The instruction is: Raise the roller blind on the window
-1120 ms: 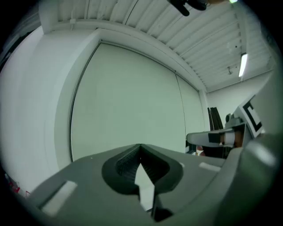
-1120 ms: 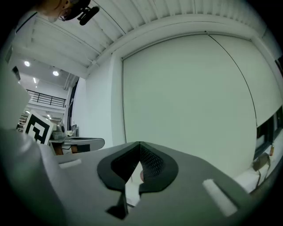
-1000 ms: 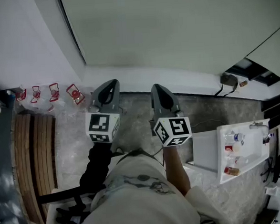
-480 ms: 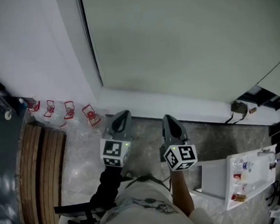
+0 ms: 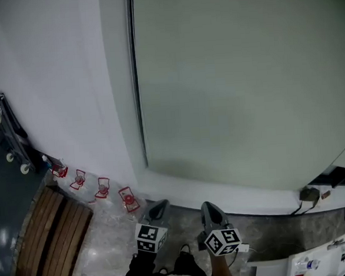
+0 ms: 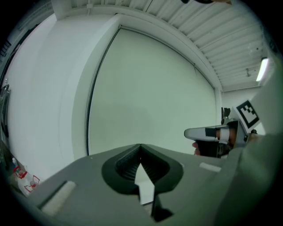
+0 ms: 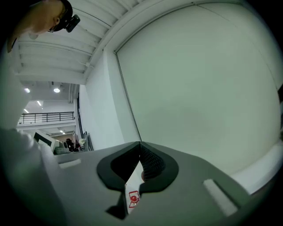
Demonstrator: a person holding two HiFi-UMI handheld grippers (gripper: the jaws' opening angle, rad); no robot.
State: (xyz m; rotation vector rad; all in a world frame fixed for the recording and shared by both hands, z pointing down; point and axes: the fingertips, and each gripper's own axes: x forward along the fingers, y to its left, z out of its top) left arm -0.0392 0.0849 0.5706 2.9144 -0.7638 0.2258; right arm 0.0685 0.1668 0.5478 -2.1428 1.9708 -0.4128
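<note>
Hovering side by side low before the lowered roller blind (image 5: 245, 82): left gripper (image 5: 157, 207) and right gripper (image 5: 209, 210), jaws of the 2 pressed together, clasping nothing.

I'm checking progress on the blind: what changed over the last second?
The head view tilted up: the blind now fills most of it, and the left gripper and right gripper sit lower in frame. Nothing grasped. Both stay shut, empty, side by side; blind still down.

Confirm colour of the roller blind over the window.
Plain pale grey-green fabric roller blind; clearest in head view.
</note>
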